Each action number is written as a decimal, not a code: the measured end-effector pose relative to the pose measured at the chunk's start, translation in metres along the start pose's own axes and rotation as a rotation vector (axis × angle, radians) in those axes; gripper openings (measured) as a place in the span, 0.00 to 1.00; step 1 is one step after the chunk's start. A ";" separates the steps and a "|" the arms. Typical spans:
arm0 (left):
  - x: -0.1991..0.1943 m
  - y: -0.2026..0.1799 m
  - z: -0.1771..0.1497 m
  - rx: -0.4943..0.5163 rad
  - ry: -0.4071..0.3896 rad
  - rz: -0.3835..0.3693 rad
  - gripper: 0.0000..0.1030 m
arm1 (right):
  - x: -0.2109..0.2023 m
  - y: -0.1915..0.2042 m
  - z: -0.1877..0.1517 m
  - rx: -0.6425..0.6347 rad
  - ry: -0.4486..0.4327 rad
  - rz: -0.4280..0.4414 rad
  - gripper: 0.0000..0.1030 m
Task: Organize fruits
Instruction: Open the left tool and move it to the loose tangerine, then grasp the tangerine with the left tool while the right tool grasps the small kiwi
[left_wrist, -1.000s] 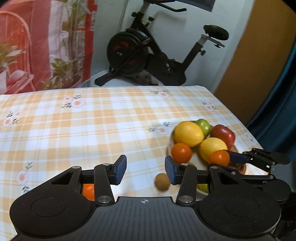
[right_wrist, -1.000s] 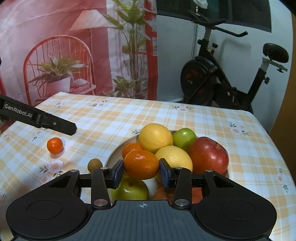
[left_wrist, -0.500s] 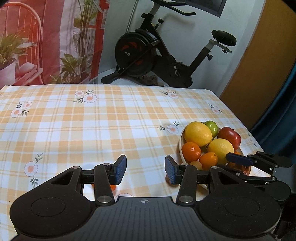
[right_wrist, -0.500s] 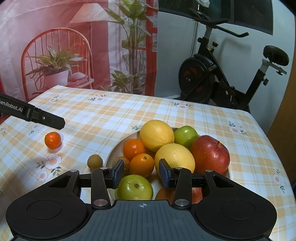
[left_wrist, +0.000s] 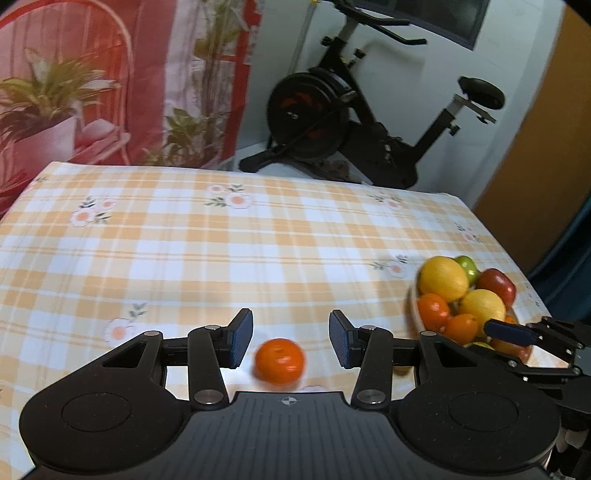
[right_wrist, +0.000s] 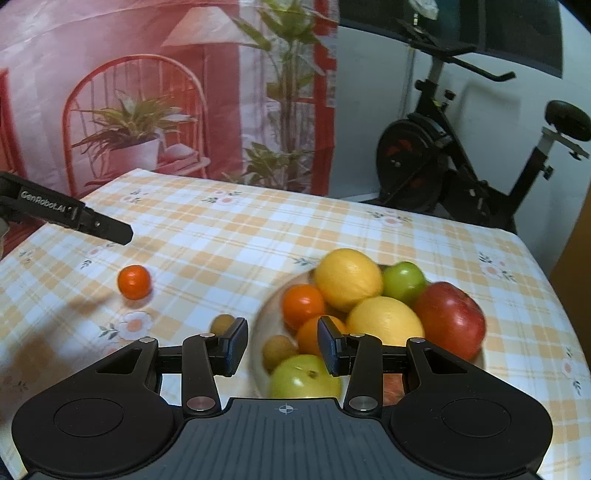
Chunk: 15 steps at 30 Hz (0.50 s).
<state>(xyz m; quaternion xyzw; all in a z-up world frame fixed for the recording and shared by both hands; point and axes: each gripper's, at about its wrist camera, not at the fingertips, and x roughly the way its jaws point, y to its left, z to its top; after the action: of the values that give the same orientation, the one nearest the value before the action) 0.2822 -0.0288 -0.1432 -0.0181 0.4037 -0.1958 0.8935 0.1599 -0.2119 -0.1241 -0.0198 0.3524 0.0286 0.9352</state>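
Observation:
A small orange (left_wrist: 280, 361) lies loose on the checked tablecloth, right between the fingers of my open left gripper (left_wrist: 291, 339), untouched; it also shows in the right wrist view (right_wrist: 134, 282). A bowl (right_wrist: 258, 332) holds two lemons (right_wrist: 349, 278), a red apple (right_wrist: 450, 319), green apples (right_wrist: 304, 378), oranges (right_wrist: 303, 304) and a small brown fruit (right_wrist: 277, 349). Another small brown fruit (right_wrist: 221, 323) lies on the cloth left of the bowl. My right gripper (right_wrist: 282, 345) is open and empty above the bowl's near left side.
The table (left_wrist: 221, 240) carries an orange-and-white checked cloth with flowers. An exercise bike (left_wrist: 369, 122) stands behind the far edge. A red printed backdrop (right_wrist: 147, 92) hangs at the back left. The left gripper's arm (right_wrist: 66, 216) reaches in over the cloth.
My right gripper let go of an orange into the bowl and drew back, open. My left gripper swung left until the loose orange came between its fingers.

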 end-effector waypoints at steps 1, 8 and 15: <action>0.000 0.003 0.000 -0.006 0.000 0.004 0.46 | 0.001 0.003 0.001 -0.005 0.002 0.006 0.37; 0.006 0.018 -0.009 -0.021 0.019 0.012 0.47 | 0.009 0.017 0.003 -0.026 0.015 0.033 0.37; 0.016 0.018 -0.018 -0.017 0.031 -0.015 0.47 | 0.015 0.023 0.003 -0.036 0.026 0.042 0.37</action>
<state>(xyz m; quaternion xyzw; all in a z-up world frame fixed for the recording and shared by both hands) 0.2847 -0.0157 -0.1698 -0.0258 0.4192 -0.1990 0.8855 0.1720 -0.1885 -0.1321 -0.0295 0.3646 0.0544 0.9291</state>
